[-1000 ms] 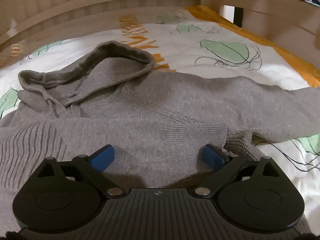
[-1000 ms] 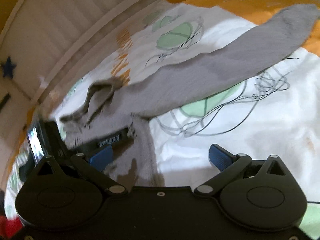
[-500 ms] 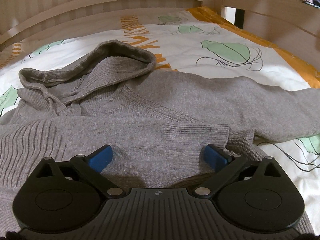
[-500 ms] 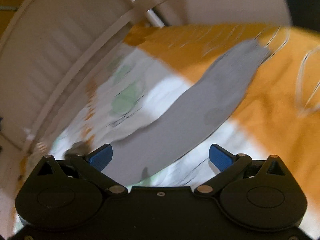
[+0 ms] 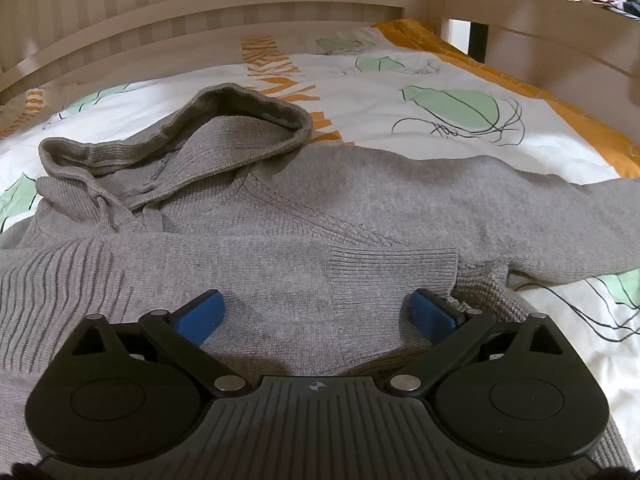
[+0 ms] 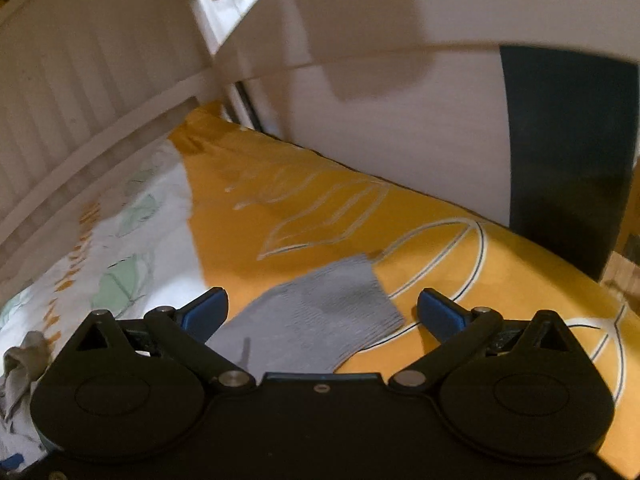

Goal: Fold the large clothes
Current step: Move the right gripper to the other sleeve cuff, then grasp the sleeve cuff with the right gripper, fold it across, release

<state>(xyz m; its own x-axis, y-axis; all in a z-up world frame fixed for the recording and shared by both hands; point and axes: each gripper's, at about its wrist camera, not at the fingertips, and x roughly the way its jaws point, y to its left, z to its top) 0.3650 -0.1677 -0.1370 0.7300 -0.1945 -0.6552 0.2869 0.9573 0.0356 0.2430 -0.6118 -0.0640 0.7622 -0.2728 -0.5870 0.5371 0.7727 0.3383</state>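
The left gripper [image 5: 316, 312], black with blue rubber-padded fingers, is spread wide and grips nothing; its fingers hover low over the grey knitted hooded sweater [image 5: 280, 216], one on each side of a sleeve folded across the chest. That sleeve's ribbed cuff [image 5: 394, 272] lies just ahead of the right-hand finger. Beyond it the body of the sweater lies flat on the bed, its hood [image 5: 192, 136] open toward the far rail and two drawstrings [image 5: 104, 208] trailing below the neck. The other sleeve [image 5: 520, 216] stretches out flat to the right, off the edge of the view.

The right gripper [image 6: 322, 310] is also spread wide and grips nothing. Between its fingers, on the bedding, lies the ribbed cuff end of the outstretched sleeve [image 6: 320, 320]; whether the fingers touch the cloth cannot be told, as the view is blurred.

Under the sweater lies a white quilt with green leaf prints and black line drawings [image 5: 400, 80], bordered in orange fabric [image 6: 320, 208], where the cuff rests. A pale wooden slatted bed frame [image 5: 200, 12] encloses the far side.
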